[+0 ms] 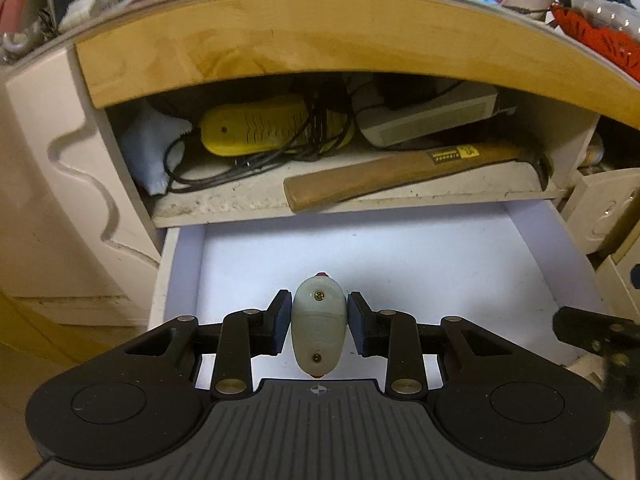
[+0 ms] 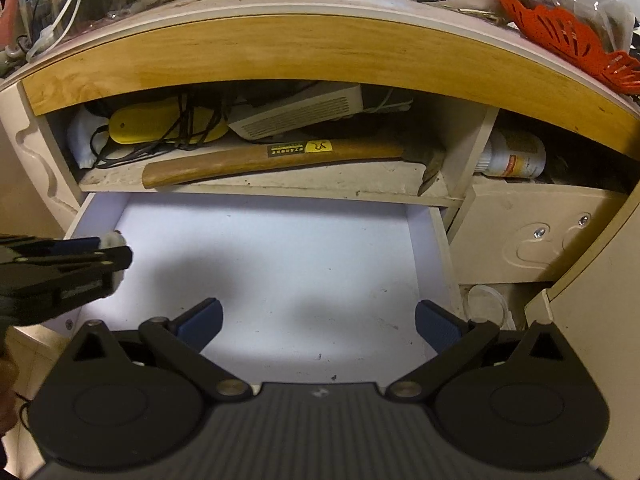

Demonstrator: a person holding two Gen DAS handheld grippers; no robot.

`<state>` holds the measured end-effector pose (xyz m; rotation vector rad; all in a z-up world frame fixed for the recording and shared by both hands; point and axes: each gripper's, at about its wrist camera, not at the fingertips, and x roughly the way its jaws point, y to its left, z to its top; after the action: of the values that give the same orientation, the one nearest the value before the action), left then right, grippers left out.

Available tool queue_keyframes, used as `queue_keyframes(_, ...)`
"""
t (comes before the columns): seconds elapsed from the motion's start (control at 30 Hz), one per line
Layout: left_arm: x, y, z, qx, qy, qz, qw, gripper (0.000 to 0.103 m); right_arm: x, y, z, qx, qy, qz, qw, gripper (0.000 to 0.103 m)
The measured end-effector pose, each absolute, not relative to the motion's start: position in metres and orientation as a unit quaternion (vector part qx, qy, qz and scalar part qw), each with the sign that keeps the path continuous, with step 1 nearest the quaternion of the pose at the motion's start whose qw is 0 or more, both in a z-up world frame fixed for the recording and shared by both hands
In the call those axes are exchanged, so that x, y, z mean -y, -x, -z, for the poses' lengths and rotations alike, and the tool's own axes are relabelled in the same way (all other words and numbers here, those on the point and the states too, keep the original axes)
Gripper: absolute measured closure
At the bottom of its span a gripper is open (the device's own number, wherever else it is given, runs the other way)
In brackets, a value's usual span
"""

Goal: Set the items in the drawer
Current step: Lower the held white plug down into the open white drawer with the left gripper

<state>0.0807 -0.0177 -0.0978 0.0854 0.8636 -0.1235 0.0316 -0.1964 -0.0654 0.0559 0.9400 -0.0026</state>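
An open drawer [image 1: 182,268] with a bare white floor lies below a shelf. My left gripper [image 1: 319,322] is over its front part, shut on a pale oval plastic device [image 1: 319,320] that has two brass screws and a red tip. The device lies lengthwise between the blue pads. In the right wrist view the left gripper [image 2: 108,258] comes in from the left above the drawer [image 2: 438,248], the pale device [image 2: 115,241] at its tip. My right gripper [image 2: 319,322] stands open and holds nothing over the drawer's front edge. Its finger [image 1: 588,334] shows at the right edge of the left wrist view.
The shelf above the drawer holds a wooden-handled hammer [image 2: 256,160], a yellow device [image 2: 160,124] with black cables, and a white box [image 2: 296,114]. A white bottle [image 2: 514,154] lies in the right compartment. The cabinet top is crowded with clutter, including an orange basket [image 2: 560,36].
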Motion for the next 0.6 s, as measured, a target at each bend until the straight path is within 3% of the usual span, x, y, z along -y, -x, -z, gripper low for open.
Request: queue_keyframes(0.6,0.028,-0.132,0.149,-0.465,-0.06,0.072,0.88,0.073,0.195,-0.037,0.062,-0.455,-0.047,-0.01,0.889,0.0)
